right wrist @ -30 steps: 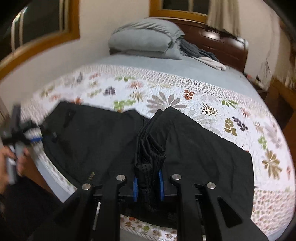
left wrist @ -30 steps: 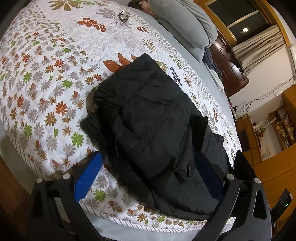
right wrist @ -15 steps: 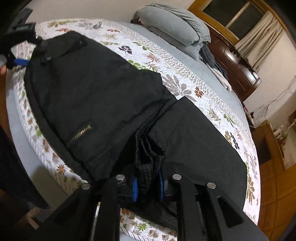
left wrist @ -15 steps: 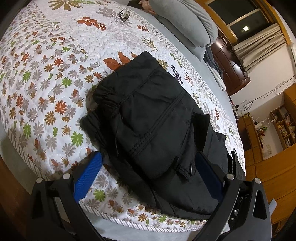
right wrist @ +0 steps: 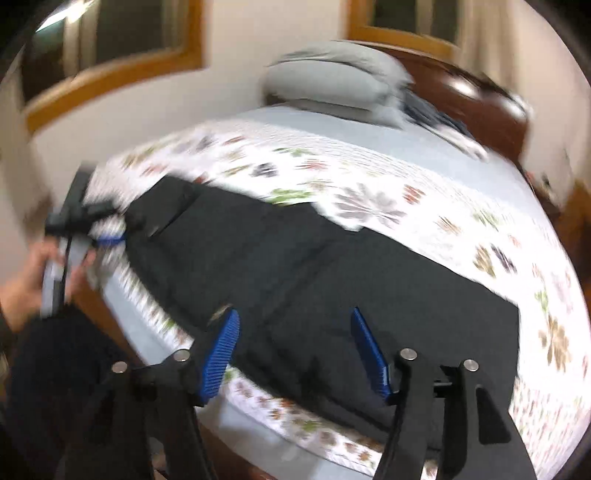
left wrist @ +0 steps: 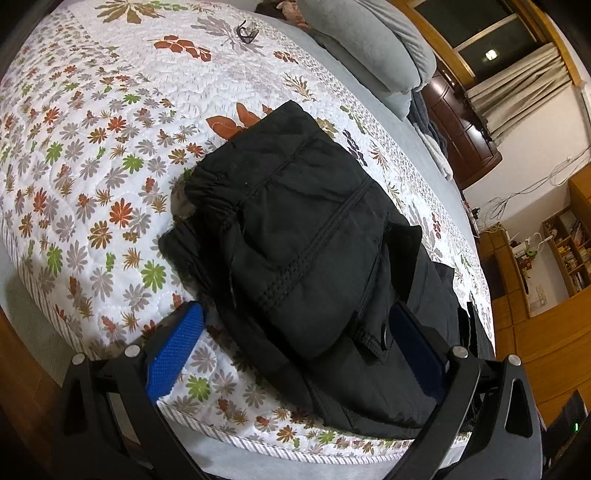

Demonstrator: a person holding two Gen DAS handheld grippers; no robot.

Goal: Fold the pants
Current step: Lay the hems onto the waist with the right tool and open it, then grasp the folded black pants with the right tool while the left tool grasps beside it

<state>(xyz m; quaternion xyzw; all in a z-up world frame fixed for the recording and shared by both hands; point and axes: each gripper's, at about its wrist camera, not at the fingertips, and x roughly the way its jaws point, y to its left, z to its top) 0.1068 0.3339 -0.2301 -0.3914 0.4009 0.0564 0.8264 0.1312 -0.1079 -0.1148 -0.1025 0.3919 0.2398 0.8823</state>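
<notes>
The black pants (left wrist: 306,251) lie on the bed, on a white quilt (left wrist: 92,155) printed with leaves and flowers, close to the bed's near edge. In the left wrist view the waist end is folded into a thick bundle right ahead of the left gripper (left wrist: 299,343). Its jaws stand wide, with a blue pad on each side; the left pad (left wrist: 173,354) rests over bare quilt, clear of the cloth, and the right pad (left wrist: 413,350) sits against or just beside the edge of the bundle, though I cannot tell whether it touches. A dark round snap shows on the flap nearest that pad. Farther ahead of this gripper, a small pair of glasses (left wrist: 246,31) lies on the quilt, and grey pillows (left wrist: 369,44) are stacked beyond, up and to the right.

The right wrist view is blurred. The right gripper (right wrist: 295,350) has just been opening: its jaws now stand about halfway apart, the blue fingers (right wrist: 219,354) on either side of the flat black fabric (right wrist: 332,266), with nothing pinched between them. The pants spread out ahead and to both sides of it. Far to its left, a hand (right wrist: 26,280) holds the other gripper at the waist end.
</notes>
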